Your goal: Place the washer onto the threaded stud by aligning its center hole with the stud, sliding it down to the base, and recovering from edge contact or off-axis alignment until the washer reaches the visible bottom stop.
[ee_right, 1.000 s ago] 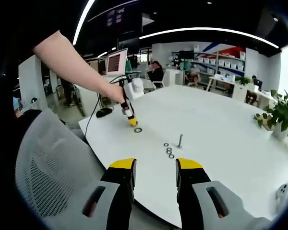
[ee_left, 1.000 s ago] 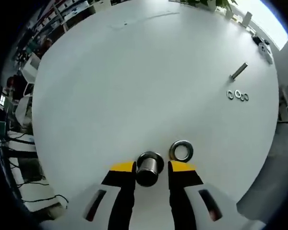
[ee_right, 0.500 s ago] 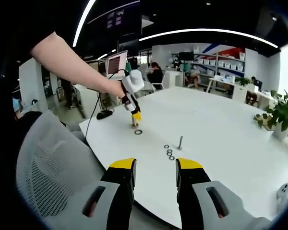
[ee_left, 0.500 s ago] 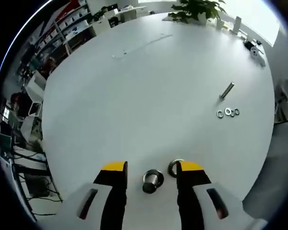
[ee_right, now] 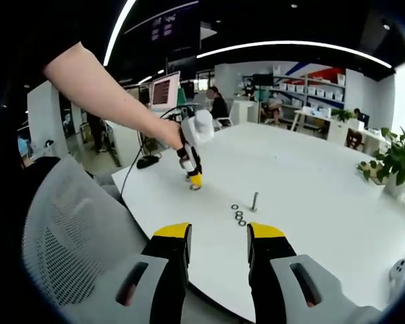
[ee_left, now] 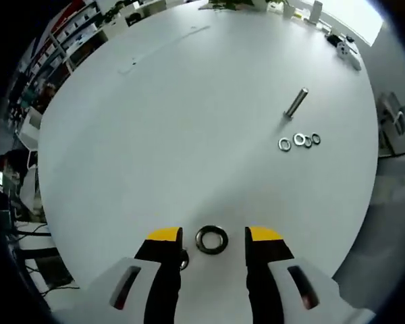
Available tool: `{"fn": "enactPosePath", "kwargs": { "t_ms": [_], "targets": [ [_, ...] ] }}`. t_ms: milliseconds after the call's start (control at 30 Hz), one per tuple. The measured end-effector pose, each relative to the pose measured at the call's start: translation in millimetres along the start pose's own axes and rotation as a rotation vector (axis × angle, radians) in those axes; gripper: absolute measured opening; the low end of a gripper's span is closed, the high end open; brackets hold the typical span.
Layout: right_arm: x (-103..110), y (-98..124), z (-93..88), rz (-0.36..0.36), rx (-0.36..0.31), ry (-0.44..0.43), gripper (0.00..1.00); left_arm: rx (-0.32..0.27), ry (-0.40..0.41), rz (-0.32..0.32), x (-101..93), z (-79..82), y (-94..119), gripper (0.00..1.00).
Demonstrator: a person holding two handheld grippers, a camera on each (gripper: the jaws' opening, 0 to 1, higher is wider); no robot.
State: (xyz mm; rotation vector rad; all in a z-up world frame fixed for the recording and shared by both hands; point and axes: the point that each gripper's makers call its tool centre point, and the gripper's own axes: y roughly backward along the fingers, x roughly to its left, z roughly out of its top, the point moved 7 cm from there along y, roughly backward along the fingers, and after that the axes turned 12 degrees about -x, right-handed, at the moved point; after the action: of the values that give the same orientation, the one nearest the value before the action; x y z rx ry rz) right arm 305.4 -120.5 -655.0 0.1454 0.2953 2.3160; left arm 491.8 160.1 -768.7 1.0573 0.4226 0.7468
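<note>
In the left gripper view the left gripper (ee_left: 213, 237) hangs over the white table (ee_left: 189, 108) with its jaws released and nothing between the pads, the large washer (ee_left: 212, 239) lying flat on the table right between the yellow tips; to take it well the jaws should come down level on either side of the ring and pinch its rim, so the centre hole stays free for the stud; a small dark part just beside the left tip may be the stud (ee_left: 183, 258), though it is too hidden to be sure; well beyond the washer lie a bolt (ee_left: 295, 103) and three small washers (ee_left: 299, 141), none in the way. In the right gripper view the right gripper (ee_right: 218, 236) is held back off the table edge, jaws apart and empty, above a mesh chair (ee_right: 74, 236); the left gripper (ee_right: 194, 177) stands near the washer's spot, the bolt (ee_right: 254, 200) well apart.
</note>
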Motion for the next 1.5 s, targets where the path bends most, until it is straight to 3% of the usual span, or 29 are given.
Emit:
{"fn": "enactPosePath", "kwargs": {
  "t_ms": [500, 1000, 1500],
  "targets": [
    [0.2, -0.4, -0.7, 0.006, 0.003, 0.0, 0.35, 0.041, 0.067, -0.015, -2.9, -16.5, -10.9, 0.35],
    [0.6, -0.6, -0.8, 0.01, 0.004, 0.0, 0.35, 0.025, 0.06, -0.016, -17.8, -20.0, -9.1, 0.31],
    [0.5, -0.5, -0.8, 0.008, 0.003, -0.002, 0.35, 0.035, 0.046, -0.013, -12.8, -22.0, -10.8, 0.27]
  ]
}}
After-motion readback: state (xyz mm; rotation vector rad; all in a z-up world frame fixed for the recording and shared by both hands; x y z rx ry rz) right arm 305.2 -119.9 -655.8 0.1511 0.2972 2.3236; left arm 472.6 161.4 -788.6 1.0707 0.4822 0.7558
